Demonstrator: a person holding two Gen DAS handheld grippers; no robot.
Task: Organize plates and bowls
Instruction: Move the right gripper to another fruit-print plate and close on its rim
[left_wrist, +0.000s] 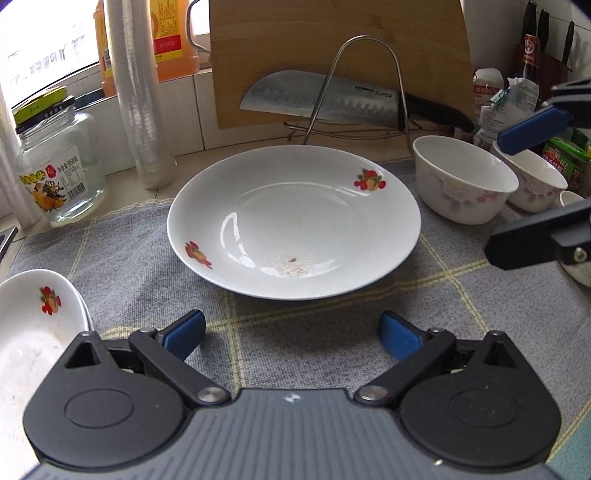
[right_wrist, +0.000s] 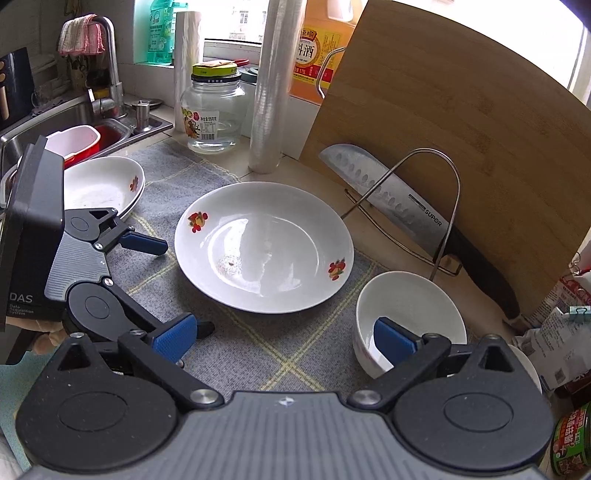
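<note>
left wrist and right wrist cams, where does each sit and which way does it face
Left wrist: sits on the left tool, low over the cloth, facing the plate and board; own open fingers show, right tool at right.
Right wrist: sits on the right tool, higher, facing plate and sink; left tool and fingers of a hand show.
Shared: plate, knife, jar, bowl.

A large white plate (left_wrist: 293, 221) with two fruit prints on its rim lies flat on the grey checked cloth at the centre of the frame, a small smudge in its well. At lower left sit stacked white plates (left_wrist: 35, 325) with the same print. At right, two white bowls (left_wrist: 463, 179) with pink flowers stand upright, side by side.
</note>
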